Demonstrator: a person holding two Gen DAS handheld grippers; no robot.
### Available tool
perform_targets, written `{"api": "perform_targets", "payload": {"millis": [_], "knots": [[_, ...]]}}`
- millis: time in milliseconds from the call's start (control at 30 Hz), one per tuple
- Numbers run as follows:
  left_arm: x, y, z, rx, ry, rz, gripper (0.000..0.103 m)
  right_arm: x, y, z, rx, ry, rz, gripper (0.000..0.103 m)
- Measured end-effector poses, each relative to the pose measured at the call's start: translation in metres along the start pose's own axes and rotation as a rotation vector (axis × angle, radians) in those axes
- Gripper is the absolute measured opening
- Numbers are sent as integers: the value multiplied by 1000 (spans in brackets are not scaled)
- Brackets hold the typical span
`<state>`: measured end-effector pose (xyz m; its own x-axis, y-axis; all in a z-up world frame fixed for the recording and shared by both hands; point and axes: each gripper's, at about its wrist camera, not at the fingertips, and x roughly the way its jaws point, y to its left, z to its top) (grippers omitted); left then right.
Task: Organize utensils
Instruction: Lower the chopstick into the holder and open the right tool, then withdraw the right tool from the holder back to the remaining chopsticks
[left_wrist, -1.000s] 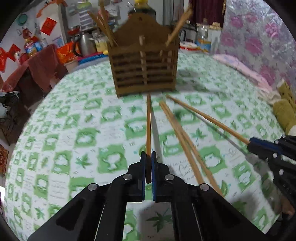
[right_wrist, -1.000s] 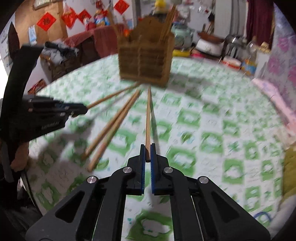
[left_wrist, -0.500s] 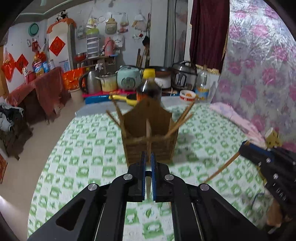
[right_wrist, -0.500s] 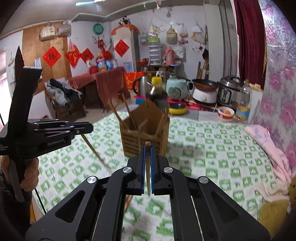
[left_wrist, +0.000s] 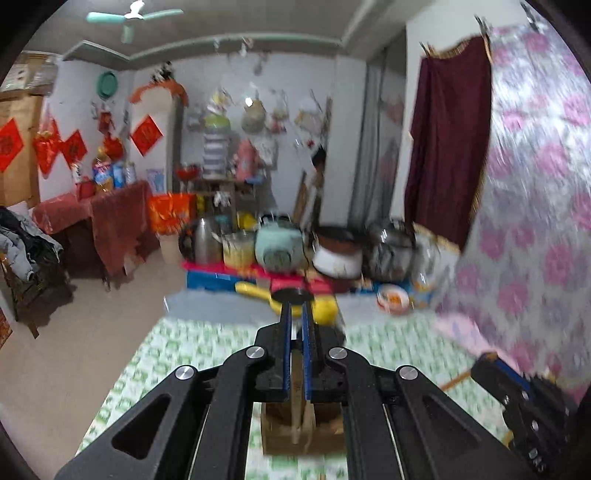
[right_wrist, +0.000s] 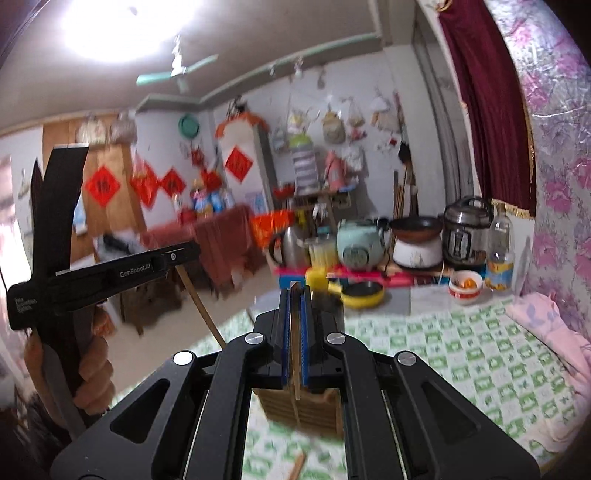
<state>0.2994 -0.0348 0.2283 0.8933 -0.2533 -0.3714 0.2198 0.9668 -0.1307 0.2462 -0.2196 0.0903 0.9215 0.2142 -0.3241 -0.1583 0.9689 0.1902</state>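
Currently the left claw (left_wrist: 294, 325) is clamped on a chopstick (left_wrist: 295, 402), whose shaft runs between the blue pads and hangs down below the jaws. The right claw (right_wrist: 294, 310) is likewise clamped on a second chopstick (right_wrist: 295, 369), its upper end showing just above the pads and its lower part pointing down.

Key relation: the wooden holder (right_wrist: 301, 408) stands on the table (right_wrist: 461, 354) directly under both claws, partly hidden by the claw linkages. Each chopstick's long axis is near upright and its lower end lies over the holder's open top. Judged from both views, neither hand is clearly nearer; both hang above the holder, so the coming move is a descent along the chopstick axis into a compartment. Which compartment lies under each tip cannot be told, as motion blur softens the holder.

In the right wrist view the left claw appears at the left edge, held by a hand (right_wrist: 92, 369), with its chopstick slanting down toward the table. A further chopstick (right_wrist: 297, 463) lies on the green-checked cloth in front of the holder.

Possible obstruction: the two claws converge on one holder and could collide. Beyond the table stand a yellow pan (right_wrist: 360, 293), a rice cooker (right_wrist: 360, 242) and a bowl (right_wrist: 465, 286), all well apart
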Motion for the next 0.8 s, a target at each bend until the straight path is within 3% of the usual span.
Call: {"api": "perform_targets", "payload": {"millis": [133,267,333,400,567,700,800], "knots": [[41,3,-13,-23,-15,37,6,43,-9,-16,1,44,-44,6],[94,13,-52,-63,121,8,6,89,-23,-38,14,215,-7,7],[101,21,-64,-92,145,-7,8,93,-26,-42,35,224,-10,11],[102,29,-72,-107,153,-14,16,92,-25,-43,18,223,-20,11],[97,34,-73,-101,161,2,61,84,-21,-42,6,200,-33,14],[86,36,-71,-95,162,22,75,69,-15,-37,-17,171,-46,23],[75,35,-71,-84,150,47,87,54,-9,-34,-31,140,-55,40]]}}
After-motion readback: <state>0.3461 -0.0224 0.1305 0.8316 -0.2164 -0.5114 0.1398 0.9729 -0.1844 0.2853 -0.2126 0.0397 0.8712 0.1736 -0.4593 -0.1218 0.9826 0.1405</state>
